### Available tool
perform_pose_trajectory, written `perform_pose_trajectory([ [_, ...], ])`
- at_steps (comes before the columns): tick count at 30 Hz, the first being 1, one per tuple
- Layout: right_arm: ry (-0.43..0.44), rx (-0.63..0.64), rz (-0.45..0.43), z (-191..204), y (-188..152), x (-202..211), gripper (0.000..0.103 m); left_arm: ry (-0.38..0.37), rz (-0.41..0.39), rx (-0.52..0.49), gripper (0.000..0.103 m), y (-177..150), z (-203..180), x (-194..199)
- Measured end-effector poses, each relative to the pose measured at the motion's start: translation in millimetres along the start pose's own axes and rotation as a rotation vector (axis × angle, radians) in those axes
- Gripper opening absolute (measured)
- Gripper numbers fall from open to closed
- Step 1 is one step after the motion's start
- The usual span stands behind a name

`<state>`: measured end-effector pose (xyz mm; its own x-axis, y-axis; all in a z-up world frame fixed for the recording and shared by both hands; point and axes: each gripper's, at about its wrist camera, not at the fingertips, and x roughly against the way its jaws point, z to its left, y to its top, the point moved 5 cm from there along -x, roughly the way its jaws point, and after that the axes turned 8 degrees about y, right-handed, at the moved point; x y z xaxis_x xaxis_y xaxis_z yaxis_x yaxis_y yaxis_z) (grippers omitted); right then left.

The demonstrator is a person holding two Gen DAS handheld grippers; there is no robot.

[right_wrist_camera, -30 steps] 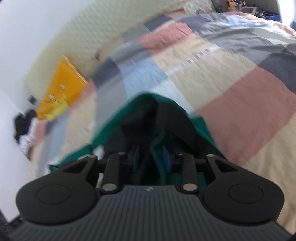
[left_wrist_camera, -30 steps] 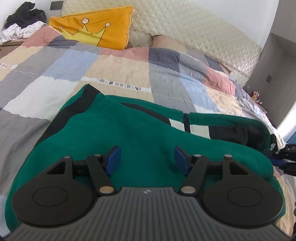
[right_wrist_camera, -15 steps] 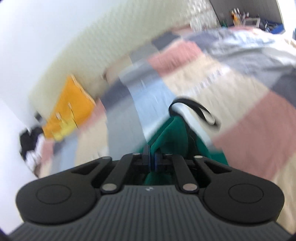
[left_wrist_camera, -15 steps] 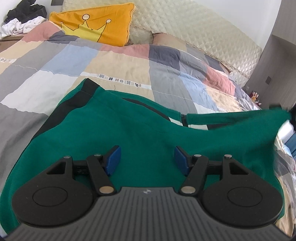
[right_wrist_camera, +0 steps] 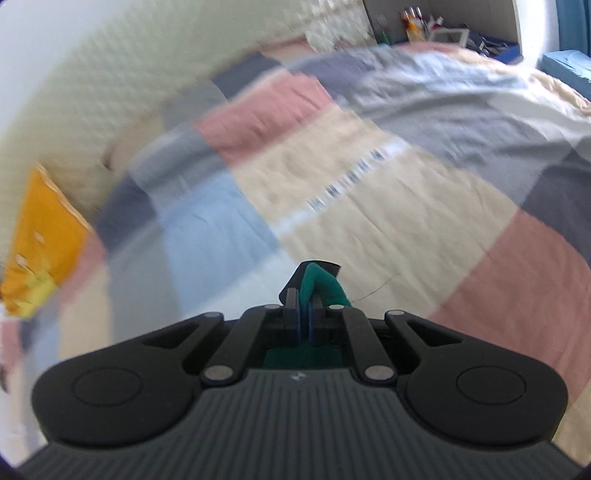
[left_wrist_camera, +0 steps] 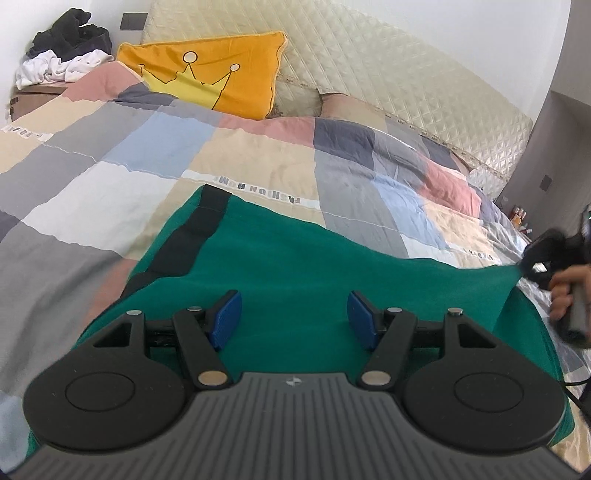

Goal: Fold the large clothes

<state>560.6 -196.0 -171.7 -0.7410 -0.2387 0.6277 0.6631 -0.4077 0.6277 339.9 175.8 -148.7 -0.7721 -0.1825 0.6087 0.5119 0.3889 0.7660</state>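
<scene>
A large green garment (left_wrist_camera: 303, 266) with a black stripe down its left edge lies spread on the patchwork bed cover (left_wrist_camera: 110, 184). My left gripper (left_wrist_camera: 293, 314) hovers over its near part, open, nothing between the blue pads. In the left wrist view my right gripper (left_wrist_camera: 532, 258), held by a hand (left_wrist_camera: 565, 291), pinches the garment's far right corner and pulls it taut. In the right wrist view the right gripper (right_wrist_camera: 303, 317) is shut on a fold of green cloth (right_wrist_camera: 314, 284) with a black edge, lifted above the bed.
An orange pillow (left_wrist_camera: 210, 81) with a crown drawing leans on the quilted headboard (left_wrist_camera: 388, 74). A pile of dark and white clothes (left_wrist_camera: 62, 51) sits on a bedside cabinet at far left. A shelf with small items (right_wrist_camera: 424, 26) stands beyond the bed's far side.
My right gripper closed on the garment's corner and drew it out to the right, which unfolded and flattened the cloth. The left gripper stayed open in about the same place.
</scene>
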Motion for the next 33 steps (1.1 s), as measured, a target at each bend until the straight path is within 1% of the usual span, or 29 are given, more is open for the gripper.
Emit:
perform_pose_trajectory([
  [3, -0.023, 0.011, 0.047, -10, -18, -23, 0.007, 0.01, 0.007, -0.015, 0.069, -1, 0, -3],
  [6, -0.023, 0.024, 0.071, -11, -30, -33, 0.007, 0.01, 0.018, -0.02, 0.069, 0, 2, -7],
  [10, 0.003, 0.08, 0.065, 1, -33, -27, 0.008, 0.01, 0.034, -0.044, 0.069, -3, 2, -8],
  [13, 0.041, 0.108, 0.061, 13, -34, -16, 0.01, -0.003, 0.055, -0.032, 0.069, -3, 3, -7],
  [15, 0.063, 0.127, 0.064, 20, -35, -8, 0.011, -0.014, 0.052, -0.037, 0.069, -4, 1, -3],
  [16, 0.074, 0.134, 0.066, 23, -36, -3, 0.013, -0.012, 0.038, -0.051, 0.069, -4, -1, -1],
  [18, 0.083, 0.151, 0.063, 29, -38, 9, 0.027, -0.001, 0.018, -0.083, 0.069, -7, -5, 3],
  [19, 0.087, 0.163, 0.055, 32, -40, 17, 0.043, 0.007, 0.02, -0.093, 0.069, -8, -7, 4],
  [20, 0.095, 0.172, 0.048, 34, -41, 24, 0.054, 0.005, 0.021, -0.093, 0.069, -10, -8, 6],
  [22, 0.118, 0.193, 0.041, 38, -45, 41, 0.062, 0.001, 0.017, -0.088, 0.069, -11, -11, 12],
  [27, 0.162, 0.257, 0.018, 48, -60, 91, 0.062, 0.002, -0.011, -0.112, 0.069, -17, -19, 35],
  [33, 0.235, 0.327, -0.021, 61, -91, 155, 0.062, 0.017, -0.036, -0.146, 0.069, -36, -22, 69],
])
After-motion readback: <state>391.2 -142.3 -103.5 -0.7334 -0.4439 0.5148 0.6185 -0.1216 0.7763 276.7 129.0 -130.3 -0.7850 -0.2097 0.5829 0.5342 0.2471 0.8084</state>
